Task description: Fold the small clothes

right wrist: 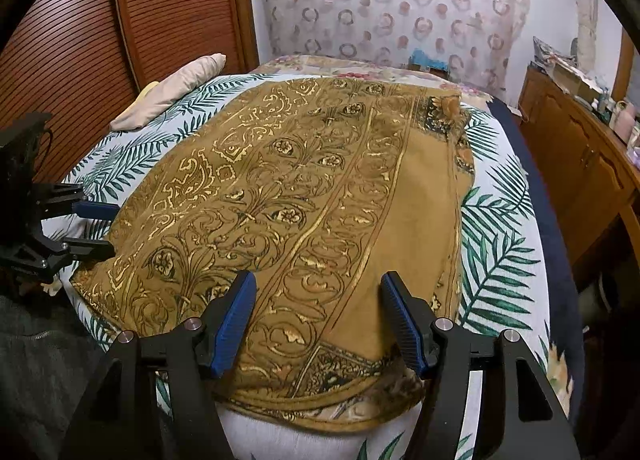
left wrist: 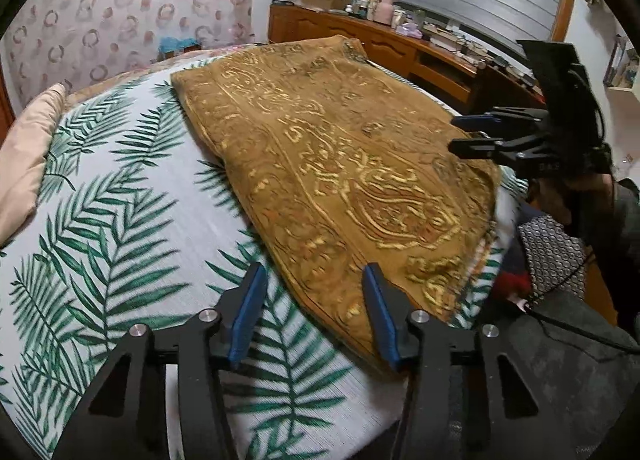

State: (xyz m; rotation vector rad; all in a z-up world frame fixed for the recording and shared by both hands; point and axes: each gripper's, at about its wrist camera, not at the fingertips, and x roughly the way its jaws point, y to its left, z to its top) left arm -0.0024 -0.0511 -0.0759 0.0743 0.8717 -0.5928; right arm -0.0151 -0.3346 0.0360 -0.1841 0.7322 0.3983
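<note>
The brown patterned cloth [right wrist: 288, 220] lies flat across the bed [left wrist: 132, 196], reaching its near edge. Both the left gripper [left wrist: 314, 314] and right gripper [right wrist: 318, 320] hover with jaws wide apart, empty. Each should pinch a near corner squarely, then fold evenly.

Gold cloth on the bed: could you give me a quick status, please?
Both tools open, left, right. Gold cloth flat on bed, ungrasped. Nothing in the way.

The room light is soft and even, a little dim and warm, and I see no hard shadows. Both my fisheye views bend strongly at the rim, with black corners. The gold print on the cloth [right wrist: 280, 212] glints faintly. Far furniture looks slightly soft; near things are sharp.
</note>
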